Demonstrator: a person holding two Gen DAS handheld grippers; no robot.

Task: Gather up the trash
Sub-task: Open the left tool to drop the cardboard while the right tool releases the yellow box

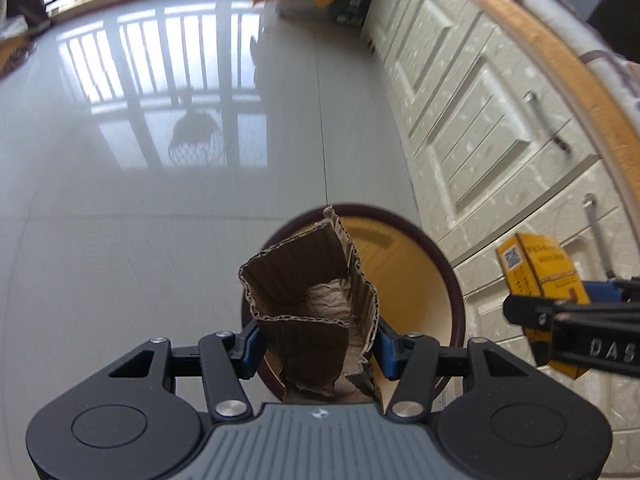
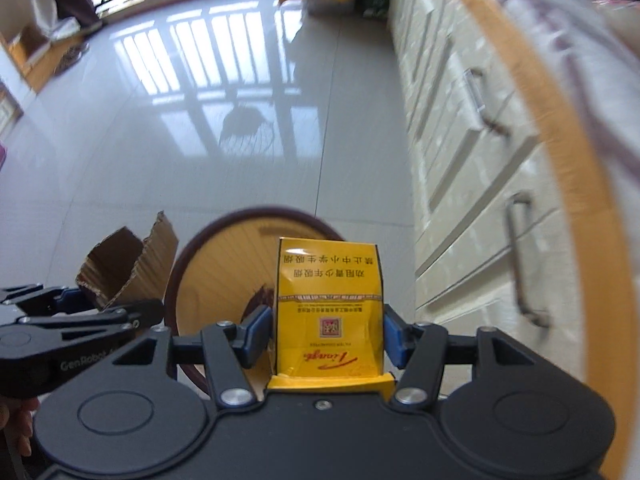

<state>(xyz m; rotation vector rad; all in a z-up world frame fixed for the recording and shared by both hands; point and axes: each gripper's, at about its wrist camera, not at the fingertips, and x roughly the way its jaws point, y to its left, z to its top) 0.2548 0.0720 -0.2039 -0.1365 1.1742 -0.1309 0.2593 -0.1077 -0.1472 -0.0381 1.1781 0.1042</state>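
- The left gripper point(image 1: 318, 346) pinched a torn piece of corrugated cardboard point(image 1: 316, 312) between its blue pads, held above the round wastebasket point(image 1: 454, 280).
- The right gripper point(image 2: 326, 338) clamped a yellow cigarette pack point(image 2: 329, 308), also over the wastebasket's dark-rimmed yellow opening.
- The wastebasket stood on a glossy tiled floor point(image 1: 160, 200), just beside white cabinet drawers point(image 1: 480, 132).
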